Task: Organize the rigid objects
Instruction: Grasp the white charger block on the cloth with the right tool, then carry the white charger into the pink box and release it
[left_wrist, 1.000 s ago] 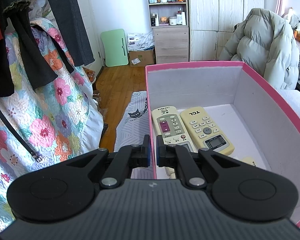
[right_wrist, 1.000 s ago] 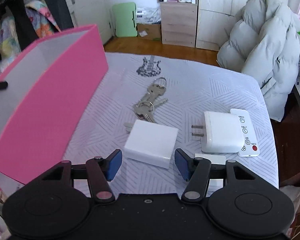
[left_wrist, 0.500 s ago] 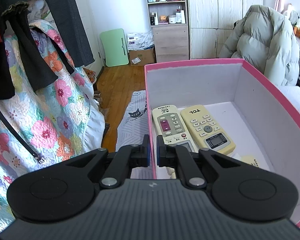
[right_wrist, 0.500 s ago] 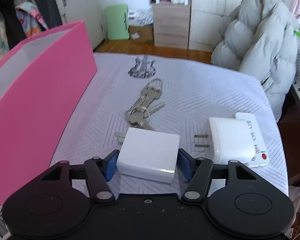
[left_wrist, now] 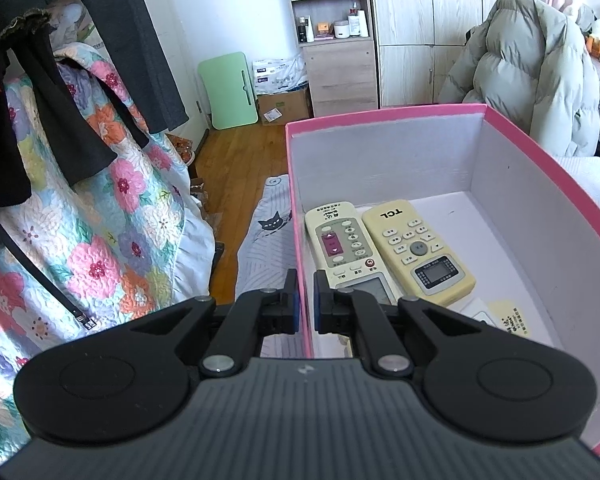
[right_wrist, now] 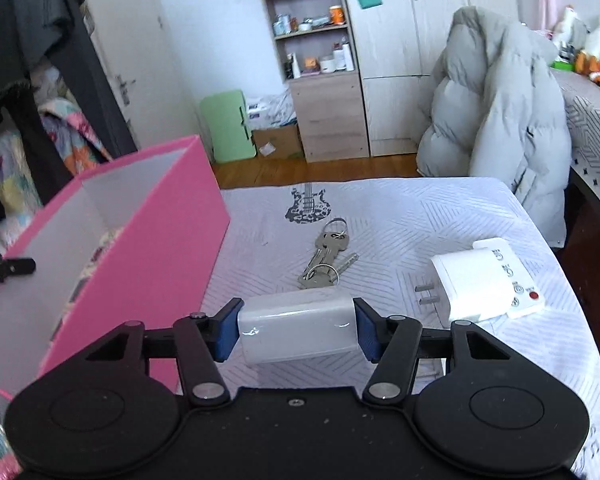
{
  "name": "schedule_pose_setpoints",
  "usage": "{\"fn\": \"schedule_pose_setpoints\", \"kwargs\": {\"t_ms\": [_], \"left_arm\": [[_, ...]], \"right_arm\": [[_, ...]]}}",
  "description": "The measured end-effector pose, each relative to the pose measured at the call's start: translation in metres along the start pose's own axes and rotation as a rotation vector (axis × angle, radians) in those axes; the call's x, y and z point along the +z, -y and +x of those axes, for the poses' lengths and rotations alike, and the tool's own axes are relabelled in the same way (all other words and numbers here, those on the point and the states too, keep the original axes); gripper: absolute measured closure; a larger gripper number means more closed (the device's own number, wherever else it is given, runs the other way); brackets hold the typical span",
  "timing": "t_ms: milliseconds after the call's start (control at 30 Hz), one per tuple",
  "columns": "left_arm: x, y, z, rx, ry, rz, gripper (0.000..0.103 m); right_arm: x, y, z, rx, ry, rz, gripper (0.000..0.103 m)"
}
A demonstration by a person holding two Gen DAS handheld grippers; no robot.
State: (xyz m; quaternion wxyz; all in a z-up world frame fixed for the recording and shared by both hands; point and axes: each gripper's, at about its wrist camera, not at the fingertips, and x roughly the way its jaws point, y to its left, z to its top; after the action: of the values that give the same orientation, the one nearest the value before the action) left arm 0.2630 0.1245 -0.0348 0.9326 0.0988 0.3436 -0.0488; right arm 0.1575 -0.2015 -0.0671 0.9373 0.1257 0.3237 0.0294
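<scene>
Right gripper (right_wrist: 296,330) pinching charger (right_wrist: 298,332), jaws closing and apparently clear of cloth; carry over box (right_wrist: 160,240) wall that left gripper (left_wrist: 304,304) clamps, release low beside remotes (left_wrist: 380,256).

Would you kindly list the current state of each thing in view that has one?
Left claw: shut on the pink box's wall.
Right claw: clamped on a white charger, lifted off the table.
Pink box: open, no lid, upright.
Two remotes: lying flat in the box, buttons up.
Keys: lying loose on the tablecloth.
Second charger: on its side, prongs out, resting partly on a small white remote.
</scene>
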Motion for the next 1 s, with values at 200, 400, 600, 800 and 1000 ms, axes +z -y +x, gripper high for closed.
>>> {"fn": "schedule_pose_setpoints", "kwargs": {"t_ms": [200, 400, 600, 800, 1000], "left_arm": [[-0.001, 0.000, -0.001, -0.011, 0.003, -0.008, 0.097], [-0.002, 0.000, -0.002, -0.004, 0.002, -0.006, 0.097], [-0.001, 0.000, -0.002, 0.003, 0.000, 0.006, 0.097], [-0.001, 0.000, -0.002, 0.002, 0.002, 0.001, 0.098], [-0.001, -0.001, -0.003, -0.004, 0.006, -0.004, 0.098]], "right_arm": [[0.005, -0.009, -0.020, 0.019, 0.031, -0.028, 0.040], [0.009, -0.009, -0.033, 0.019, 0.058, -0.022, 0.040], [0.017, -0.017, -0.045, 0.044, 0.074, -0.035, 0.040], [0.045, -0.048, -0.065, 0.134, 0.094, -0.117, 0.040], [0.080, -0.094, -0.056, 0.287, 0.039, -0.227, 0.040]]}}
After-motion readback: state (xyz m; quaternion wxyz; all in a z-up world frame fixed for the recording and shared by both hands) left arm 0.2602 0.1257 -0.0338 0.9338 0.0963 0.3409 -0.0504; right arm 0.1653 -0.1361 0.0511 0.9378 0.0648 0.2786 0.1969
